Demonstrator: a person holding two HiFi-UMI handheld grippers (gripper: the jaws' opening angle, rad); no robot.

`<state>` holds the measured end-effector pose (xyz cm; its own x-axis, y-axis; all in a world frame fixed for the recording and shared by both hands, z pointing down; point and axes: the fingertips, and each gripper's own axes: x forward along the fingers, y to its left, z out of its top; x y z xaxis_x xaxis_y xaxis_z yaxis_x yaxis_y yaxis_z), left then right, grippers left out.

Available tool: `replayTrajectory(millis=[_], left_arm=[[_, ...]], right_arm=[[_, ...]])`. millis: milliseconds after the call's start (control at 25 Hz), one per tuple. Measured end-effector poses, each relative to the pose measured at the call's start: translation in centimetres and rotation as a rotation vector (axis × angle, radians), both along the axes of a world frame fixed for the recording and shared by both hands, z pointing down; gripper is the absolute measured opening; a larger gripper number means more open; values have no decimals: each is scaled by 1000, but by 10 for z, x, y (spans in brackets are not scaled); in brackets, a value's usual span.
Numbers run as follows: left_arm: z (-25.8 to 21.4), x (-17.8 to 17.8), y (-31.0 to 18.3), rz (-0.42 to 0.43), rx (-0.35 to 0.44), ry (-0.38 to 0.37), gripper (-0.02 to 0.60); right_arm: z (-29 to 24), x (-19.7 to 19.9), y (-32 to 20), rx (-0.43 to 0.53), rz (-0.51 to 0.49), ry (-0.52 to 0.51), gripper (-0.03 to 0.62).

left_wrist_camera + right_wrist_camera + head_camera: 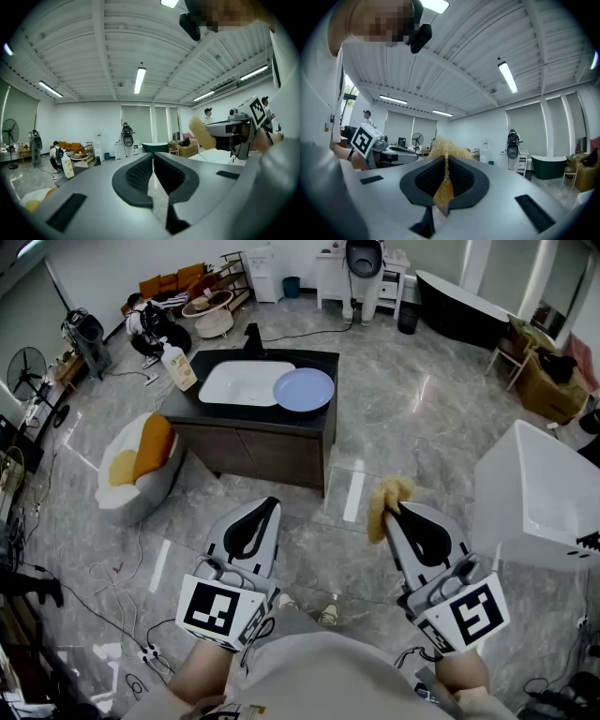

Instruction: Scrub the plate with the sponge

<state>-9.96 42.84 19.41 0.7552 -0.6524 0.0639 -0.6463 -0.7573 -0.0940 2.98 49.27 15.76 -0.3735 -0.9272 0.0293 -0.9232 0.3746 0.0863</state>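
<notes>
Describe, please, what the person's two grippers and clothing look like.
Both the left gripper and the right gripper have pale grey, wedge-shaped bodies that taper toward the jaws, and each jaw is lined with a black textured pad. Each gripper carries a white cube with black square markers: left cube, right cube. Thin dark cables loop beside the cubes. The person wears a light-coloured top.

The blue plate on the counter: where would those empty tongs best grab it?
Likely its thin rim, at the near edge facing the person: the plate lies flat by the sink, so only the rim gives something to pinch. The left tongs, now shut, would open first.
</notes>
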Motion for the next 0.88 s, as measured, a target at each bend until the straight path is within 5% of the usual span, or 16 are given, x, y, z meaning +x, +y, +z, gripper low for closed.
replayTrajectory(millis=[880], left_arm=[[-1, 19, -14, -16, 29, -14, 28]], right_arm=[[2, 22, -10, 16, -43, -17, 46]])
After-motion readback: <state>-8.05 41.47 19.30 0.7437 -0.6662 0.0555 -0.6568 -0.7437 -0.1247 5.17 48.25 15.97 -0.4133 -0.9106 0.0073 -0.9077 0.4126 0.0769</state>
